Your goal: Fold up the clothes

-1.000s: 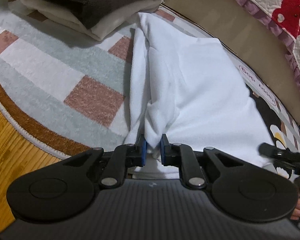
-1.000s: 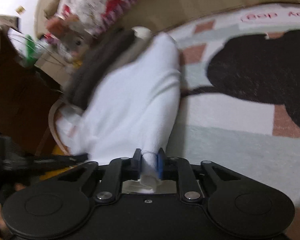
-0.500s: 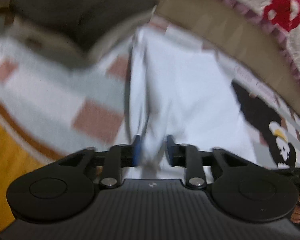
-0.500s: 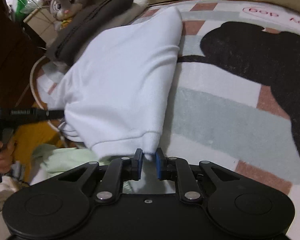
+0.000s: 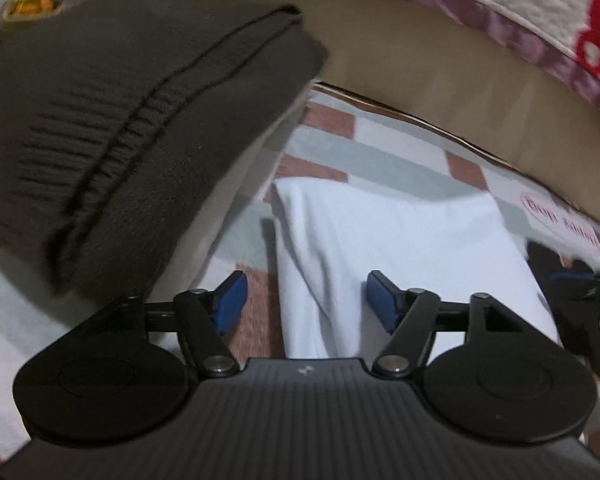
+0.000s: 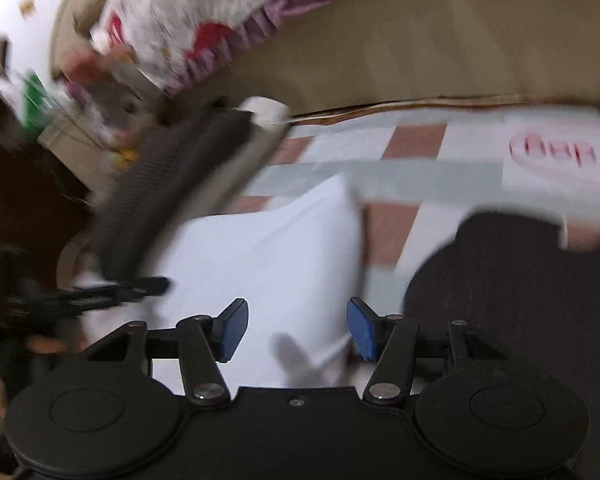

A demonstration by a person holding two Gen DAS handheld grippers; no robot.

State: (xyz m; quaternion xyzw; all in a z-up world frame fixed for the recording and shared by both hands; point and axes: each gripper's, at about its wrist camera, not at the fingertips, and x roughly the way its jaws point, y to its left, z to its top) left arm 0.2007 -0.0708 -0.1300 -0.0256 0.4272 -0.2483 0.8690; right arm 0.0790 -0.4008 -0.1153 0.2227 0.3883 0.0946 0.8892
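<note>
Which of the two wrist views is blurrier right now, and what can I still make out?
Right wrist view: heavy motion smear; the white garment and rug have soft edges, only the right gripper is crisp. Left wrist view: milder blur; the dark sweater's ribbing still reads, and the fisheye bends the rug edge. Both views are dim, without glare.

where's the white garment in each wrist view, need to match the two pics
Left wrist: the white garment lies centre to right, on the rug just beyond the open blue pads.
Right wrist: the white garment lies centre-left, blurred, reaching down between the pads.
Shared landmark: the dark folded sweater on the stack, upper left of the garment in both views.
</note>
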